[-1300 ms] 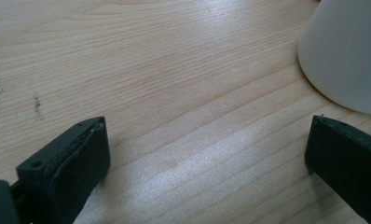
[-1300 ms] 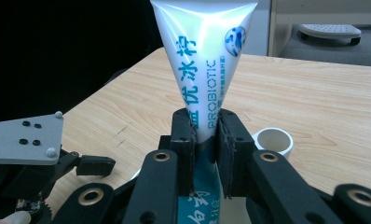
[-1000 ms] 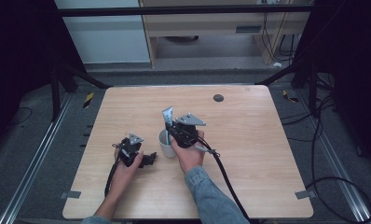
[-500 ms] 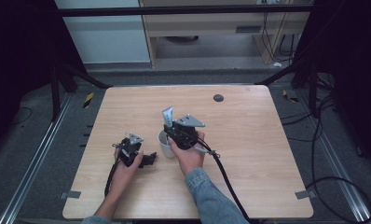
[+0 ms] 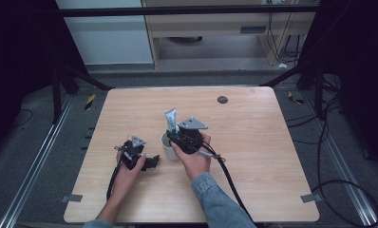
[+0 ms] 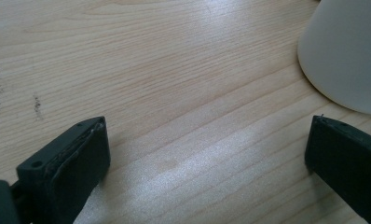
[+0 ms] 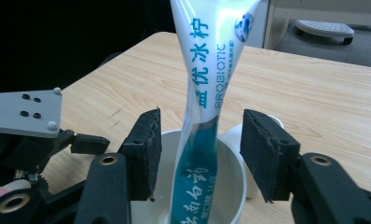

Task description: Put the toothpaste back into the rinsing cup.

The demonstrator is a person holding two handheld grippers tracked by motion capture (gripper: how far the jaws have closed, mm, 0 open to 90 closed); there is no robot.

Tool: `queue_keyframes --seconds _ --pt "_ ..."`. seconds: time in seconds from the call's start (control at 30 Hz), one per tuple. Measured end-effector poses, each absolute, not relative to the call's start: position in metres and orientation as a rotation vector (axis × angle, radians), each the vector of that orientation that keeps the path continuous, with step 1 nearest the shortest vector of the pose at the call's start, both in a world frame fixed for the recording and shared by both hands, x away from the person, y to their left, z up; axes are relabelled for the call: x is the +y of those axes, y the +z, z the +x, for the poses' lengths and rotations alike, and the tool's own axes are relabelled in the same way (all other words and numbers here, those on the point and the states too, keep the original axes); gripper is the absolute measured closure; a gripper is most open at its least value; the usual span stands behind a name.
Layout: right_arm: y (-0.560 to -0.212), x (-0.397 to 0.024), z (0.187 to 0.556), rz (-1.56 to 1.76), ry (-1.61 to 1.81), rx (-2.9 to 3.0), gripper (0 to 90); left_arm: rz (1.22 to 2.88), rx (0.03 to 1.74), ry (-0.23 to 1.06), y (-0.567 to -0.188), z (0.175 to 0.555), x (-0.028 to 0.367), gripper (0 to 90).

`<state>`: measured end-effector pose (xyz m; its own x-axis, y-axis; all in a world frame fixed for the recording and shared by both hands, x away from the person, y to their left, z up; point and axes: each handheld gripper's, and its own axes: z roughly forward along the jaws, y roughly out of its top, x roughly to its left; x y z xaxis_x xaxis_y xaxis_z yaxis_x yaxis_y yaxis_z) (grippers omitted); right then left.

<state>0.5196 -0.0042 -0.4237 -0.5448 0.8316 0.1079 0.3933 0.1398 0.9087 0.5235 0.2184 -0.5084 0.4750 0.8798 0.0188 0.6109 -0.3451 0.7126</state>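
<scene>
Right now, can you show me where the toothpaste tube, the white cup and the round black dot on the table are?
toothpaste tube (image 7: 207, 84): right gripper view, on its printed middle.
white cup (image 7: 232, 179): right gripper view, on its inner wall.
round black dot (image 5: 222, 99): high view, on its centre.

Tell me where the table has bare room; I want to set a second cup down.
Bare wood runs right of the right gripper to the table edge, and along the far side around the dark disc. It is crowded near the white cup, toothpaste tube and left gripper.
</scene>
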Motion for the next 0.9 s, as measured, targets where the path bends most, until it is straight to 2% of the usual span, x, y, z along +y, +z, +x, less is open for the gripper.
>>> queue_keyframes --seconds 0.4,0.5,0.9 --pt "-0.415 -0.013 0.517 1.138 1.345 2.019 39.7 2.078 1.23 0.538 -0.508 0.524 0.218 0.0" --pt "-0.41 -0.017 0.517 1.125 1.334 2.026 33.7 2.073 1.232 0.538 -0.509 0.524 0.218 0.0" --pt "-0.4 -0.027 0.517 1.067 1.308 2.089 19.7 2.073 1.232 0.538 -0.509 0.523 0.218 0.0"
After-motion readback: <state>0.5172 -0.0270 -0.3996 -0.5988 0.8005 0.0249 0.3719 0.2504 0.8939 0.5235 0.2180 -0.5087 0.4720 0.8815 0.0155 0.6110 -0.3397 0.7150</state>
